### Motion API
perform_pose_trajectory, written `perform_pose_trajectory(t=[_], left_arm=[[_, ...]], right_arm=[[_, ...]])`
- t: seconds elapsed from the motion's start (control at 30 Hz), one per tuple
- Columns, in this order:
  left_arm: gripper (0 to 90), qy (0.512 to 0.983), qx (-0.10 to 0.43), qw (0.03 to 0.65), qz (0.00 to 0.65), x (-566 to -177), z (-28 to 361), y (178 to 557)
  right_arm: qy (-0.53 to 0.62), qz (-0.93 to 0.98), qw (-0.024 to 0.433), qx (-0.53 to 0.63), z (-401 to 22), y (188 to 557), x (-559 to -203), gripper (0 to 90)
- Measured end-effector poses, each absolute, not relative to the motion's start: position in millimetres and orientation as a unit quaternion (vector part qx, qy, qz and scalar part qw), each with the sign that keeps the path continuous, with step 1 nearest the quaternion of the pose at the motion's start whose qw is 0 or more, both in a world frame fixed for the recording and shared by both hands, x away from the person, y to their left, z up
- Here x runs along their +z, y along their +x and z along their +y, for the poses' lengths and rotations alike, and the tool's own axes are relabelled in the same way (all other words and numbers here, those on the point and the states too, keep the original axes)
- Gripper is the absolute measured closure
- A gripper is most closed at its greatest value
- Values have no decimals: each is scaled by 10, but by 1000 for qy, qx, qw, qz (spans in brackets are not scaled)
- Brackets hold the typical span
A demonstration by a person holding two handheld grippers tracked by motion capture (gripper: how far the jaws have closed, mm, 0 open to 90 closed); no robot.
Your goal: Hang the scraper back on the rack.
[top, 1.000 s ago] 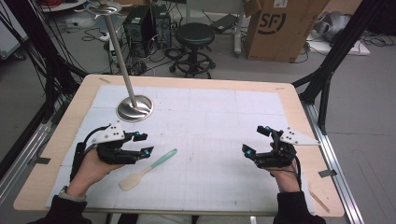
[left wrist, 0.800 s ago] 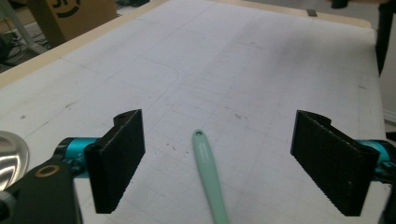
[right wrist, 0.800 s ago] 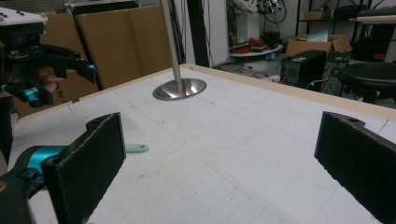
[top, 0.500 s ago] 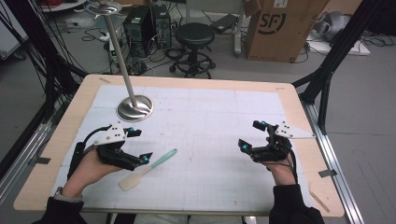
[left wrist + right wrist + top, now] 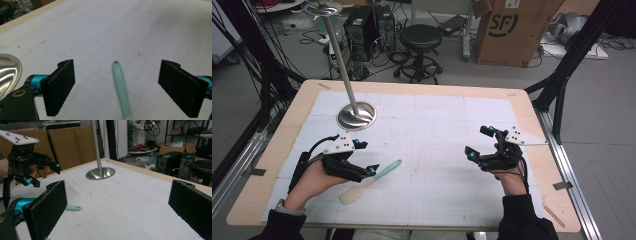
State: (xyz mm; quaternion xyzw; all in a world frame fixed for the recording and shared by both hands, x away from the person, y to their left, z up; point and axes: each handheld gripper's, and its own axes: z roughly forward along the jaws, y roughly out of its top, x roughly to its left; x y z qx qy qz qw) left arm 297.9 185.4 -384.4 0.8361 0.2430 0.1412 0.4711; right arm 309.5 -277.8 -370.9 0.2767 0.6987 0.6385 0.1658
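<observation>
A spatula (image 5: 381,173) with a mint-green handle and a cream head lies on the white mat at the front left. My left gripper (image 5: 366,157) hovers low over its handle. The jaws have just been opening and stand wide. In the left gripper view the handle (image 5: 121,90) lies between the pads of the left gripper (image 5: 117,72), untouched. My right gripper (image 5: 477,142) is held above the mat at the right, open and empty. In the right gripper view, the wide jaws of the right gripper (image 5: 118,190) frame the spatula handle tip (image 5: 73,207) and the left gripper (image 5: 46,175).
A steel stand (image 5: 356,116) with a round base and a tall leaning pole rises at the back left of the mat, close behind the left hand. The wooden table rim (image 5: 532,107) frames the mat. On the floor beyond are a stool (image 5: 420,37) and a cardboard box (image 5: 504,30).
The left gripper's jaws stand wider apart than a second ago and have edged down to the spatula handle. The right gripper has tipped up a little; the spatula has not moved.
</observation>
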Motion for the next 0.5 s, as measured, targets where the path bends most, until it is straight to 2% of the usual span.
perform_pose_trajectory(t=[0.3, 0.5], left_arm=[[191, 864, 100, 421, 258, -3927, 1790, 3077], [204, 897, 86, 349, 258, -3941, 1685, 3125]], right_arm=[[276, 700, 164, 638, -2785, 3120, -3719, 8], [274, 703, 163, 635, -2775, 3113, -3720, 8]])
